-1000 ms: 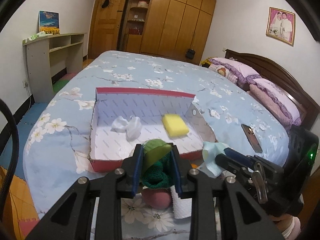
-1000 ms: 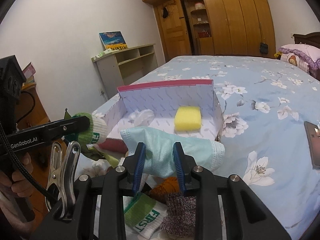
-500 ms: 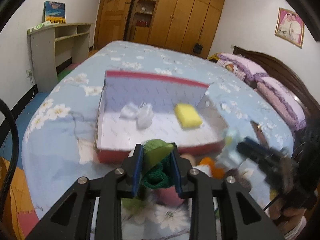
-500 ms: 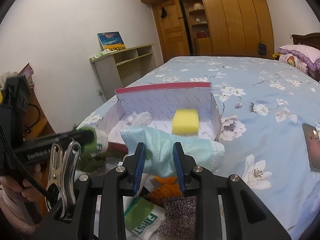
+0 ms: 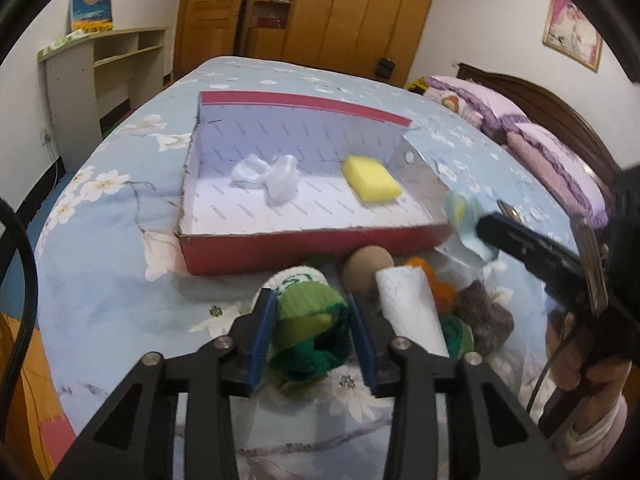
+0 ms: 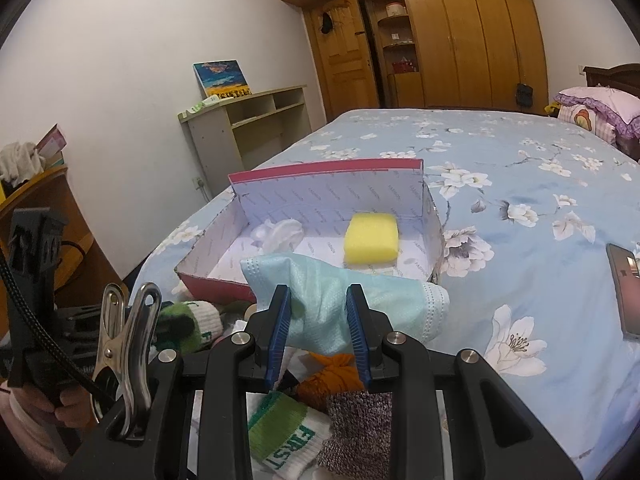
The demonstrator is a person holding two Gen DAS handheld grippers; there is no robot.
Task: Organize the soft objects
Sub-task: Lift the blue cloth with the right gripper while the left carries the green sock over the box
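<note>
From the left wrist, the left gripper (image 5: 314,334) has its blue pads pinching a rolled green sock (image 5: 310,322), lifted just clear of the floral bedspread (image 5: 120,280) and short of the near red wall of the cardboard box (image 5: 304,246). Holding the roll across its middle keeps it bundled, which should let it drop into the box as one piece. Inside the box lie a yellow sponge (image 5: 372,185) towards the right and a crumpled white plastic bag (image 5: 267,174) left of centre, so the near floor is free for more. Between the gripper and the box sits a loose pile: a white rolled cloth (image 5: 412,312), a tan ball (image 5: 368,266), something orange knitted (image 5: 436,288) and a grey-brown knitted piece (image 5: 486,312). At the right the other gripper is blurred, carrying something pale blue.

From the right wrist, the right gripper (image 6: 318,330) has its fingers closed on a light-blue face mask (image 6: 340,296), which drapes to either side and hangs over the box's near right corner, likely poised for release. The sponge and bag lie beyond it in the box. Below the fingers, a white sock lettered FIRST (image 6: 286,438) lies unsorted on the bed. A phone (image 6: 626,290) lies well apart on the bedspread.
</note>
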